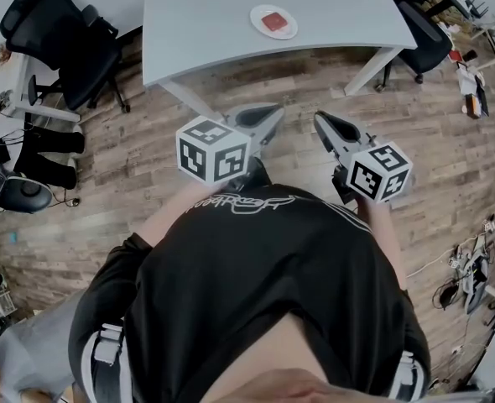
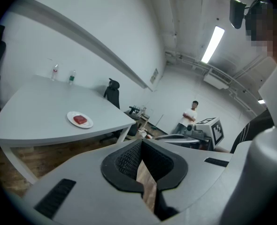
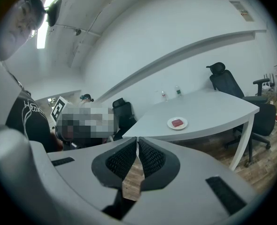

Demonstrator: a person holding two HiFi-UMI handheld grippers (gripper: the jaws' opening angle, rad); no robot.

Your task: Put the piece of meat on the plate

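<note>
A red piece of meat (image 1: 273, 20) lies on a small white plate (image 1: 287, 31) near the front of the grey table (image 1: 197, 23). The meat (image 2: 80, 120) on its plate (image 2: 73, 121) also shows in the left gripper view, and the meat (image 3: 177, 123) on the plate (image 3: 184, 125) in the right gripper view. My left gripper (image 1: 270, 116) is shut and empty, held over the floor short of the table. My right gripper (image 1: 323, 121) is beside it, also shut with nothing between its jaws. Both point toward the table.
Black office chairs (image 1: 59, 36) stand left of the table, and another chair (image 1: 419, 32) stands right of it. The white table legs (image 1: 373, 70) reach down to the wood floor. Two bottles (image 2: 63, 74) stand at the table's far side. A person (image 2: 189, 116) stands in the background.
</note>
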